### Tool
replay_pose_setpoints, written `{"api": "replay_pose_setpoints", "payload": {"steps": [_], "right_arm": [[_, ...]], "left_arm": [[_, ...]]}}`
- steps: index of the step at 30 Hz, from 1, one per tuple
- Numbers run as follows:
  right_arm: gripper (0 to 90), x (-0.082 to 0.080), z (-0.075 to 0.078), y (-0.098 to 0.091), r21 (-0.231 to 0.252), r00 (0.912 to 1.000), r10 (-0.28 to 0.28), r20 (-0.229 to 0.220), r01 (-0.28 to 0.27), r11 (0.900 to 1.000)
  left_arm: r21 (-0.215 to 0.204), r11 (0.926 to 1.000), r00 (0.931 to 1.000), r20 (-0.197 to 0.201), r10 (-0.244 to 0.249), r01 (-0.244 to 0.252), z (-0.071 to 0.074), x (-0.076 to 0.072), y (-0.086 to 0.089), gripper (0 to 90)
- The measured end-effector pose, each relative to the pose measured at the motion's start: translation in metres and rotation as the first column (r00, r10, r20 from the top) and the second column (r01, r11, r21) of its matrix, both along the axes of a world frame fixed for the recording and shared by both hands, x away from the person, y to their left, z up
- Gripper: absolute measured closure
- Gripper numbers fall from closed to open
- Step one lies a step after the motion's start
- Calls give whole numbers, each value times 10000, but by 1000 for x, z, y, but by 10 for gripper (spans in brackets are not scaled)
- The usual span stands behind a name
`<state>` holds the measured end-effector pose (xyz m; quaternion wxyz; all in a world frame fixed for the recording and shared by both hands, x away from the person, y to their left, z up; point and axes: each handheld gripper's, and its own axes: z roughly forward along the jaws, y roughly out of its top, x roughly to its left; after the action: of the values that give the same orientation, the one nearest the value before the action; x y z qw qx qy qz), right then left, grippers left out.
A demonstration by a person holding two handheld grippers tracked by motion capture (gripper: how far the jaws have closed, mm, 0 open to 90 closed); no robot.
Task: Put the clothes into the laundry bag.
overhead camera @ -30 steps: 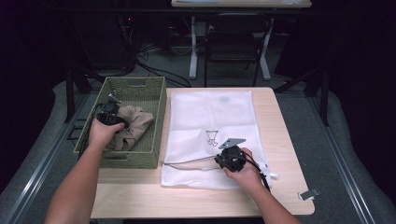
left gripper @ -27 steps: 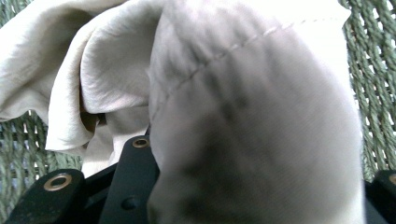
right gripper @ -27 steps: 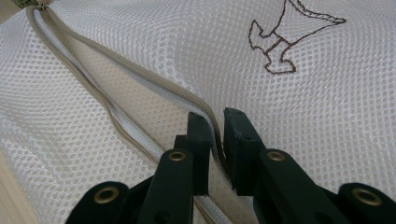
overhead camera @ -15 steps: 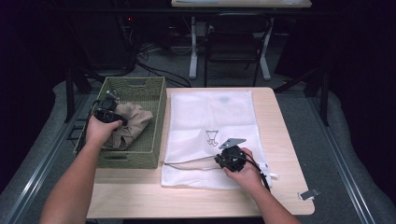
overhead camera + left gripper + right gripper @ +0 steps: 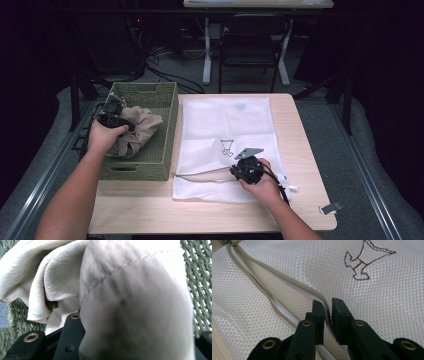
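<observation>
My left gripper (image 5: 116, 120) pinches the beige garment (image 5: 130, 305) over the green wicker basket (image 5: 165, 125); my right gripper (image 5: 327, 315) clamps the mesh laundry bag's (image 5: 225, 125) zipper edge (image 5: 287, 281).

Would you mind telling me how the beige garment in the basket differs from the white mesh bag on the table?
The beige garment is smooth woven cloth, bunched and crumpled; the white mesh bag is open netting, spread flat. The garment sits in the green basket, while the bag lies on the table. The garment is plain; the bag bears a small brown embroidered figure and an unzipped edge. Each is pinched by one set of tongs.
</observation>
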<state>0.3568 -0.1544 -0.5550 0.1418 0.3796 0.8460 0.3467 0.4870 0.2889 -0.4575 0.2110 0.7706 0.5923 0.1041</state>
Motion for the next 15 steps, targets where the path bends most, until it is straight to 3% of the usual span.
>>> {"api": "replay_pose_setpoints", "payload": {"steps": [15], "right_arm": [[807, 0, 0, 0, 7, 10000, -4, 3, 4, 10000]], "left_arm": [[-23, 9999, 9999, 46, -116, 117, 21, -2, -2, 626]]}}
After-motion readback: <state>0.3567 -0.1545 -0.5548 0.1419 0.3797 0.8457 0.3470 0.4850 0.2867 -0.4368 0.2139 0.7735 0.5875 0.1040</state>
